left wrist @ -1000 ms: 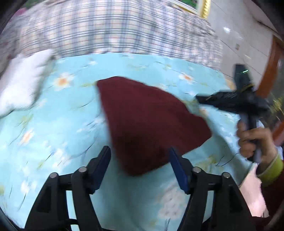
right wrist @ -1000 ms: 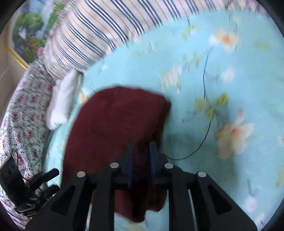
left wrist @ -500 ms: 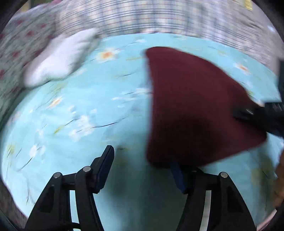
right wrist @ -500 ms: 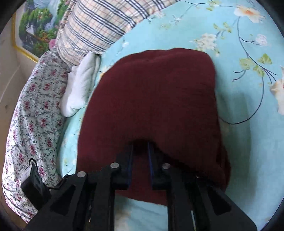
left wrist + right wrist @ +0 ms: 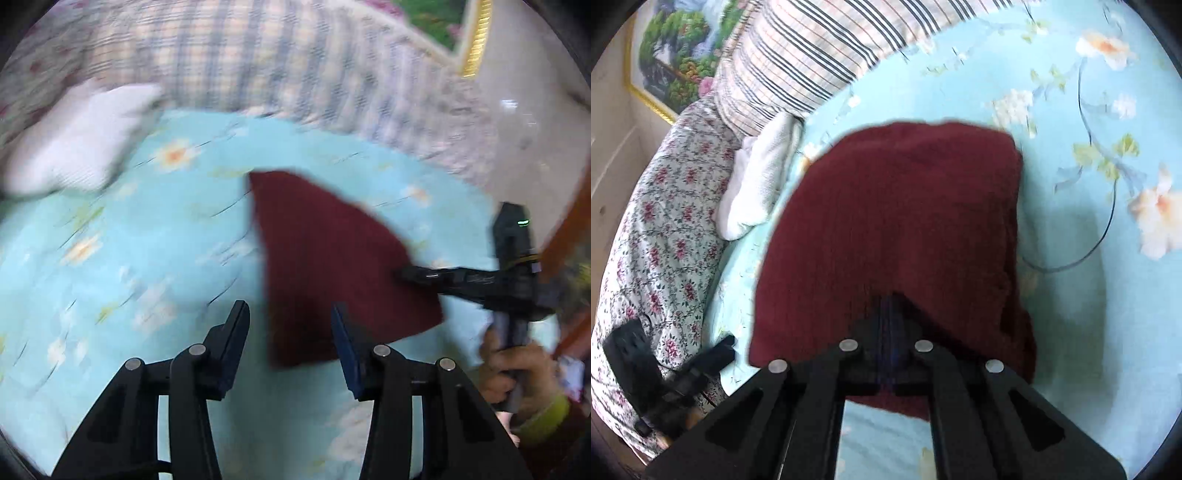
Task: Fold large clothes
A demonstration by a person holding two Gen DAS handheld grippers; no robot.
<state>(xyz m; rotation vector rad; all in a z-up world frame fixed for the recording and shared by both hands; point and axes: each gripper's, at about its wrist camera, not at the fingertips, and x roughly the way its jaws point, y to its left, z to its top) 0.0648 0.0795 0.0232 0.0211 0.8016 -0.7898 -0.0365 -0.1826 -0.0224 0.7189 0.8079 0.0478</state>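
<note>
A folded dark red garment [image 5: 328, 258] lies on the light blue flowered bedsheet [image 5: 129, 258]. My left gripper [image 5: 290, 328] is open and empty, its fingers astride the garment's near corner, just short of it. My right gripper [image 5: 890, 314] is shut on the garment's [image 5: 894, 221] near edge, which drapes over the fingertips; it also shows at the right of the left wrist view [image 5: 410, 275], pinching the garment's right edge. The left gripper [image 5: 727, 343] appears at the lower left of the right wrist view.
A plaid pillow [image 5: 258, 62] and a flowered quilt [image 5: 657, 229] lie along the far side of the bed. A white folded cloth [image 5: 77, 140] lies next to them. A framed picture [image 5: 676, 48] hangs on the wall. A wooden door frame [image 5: 569, 229] stands at right.
The right gripper has closed tighter on the garment's edge and keeps holding it. The left gripper has swung back rightward, so the garment sits between its open fingers again.
</note>
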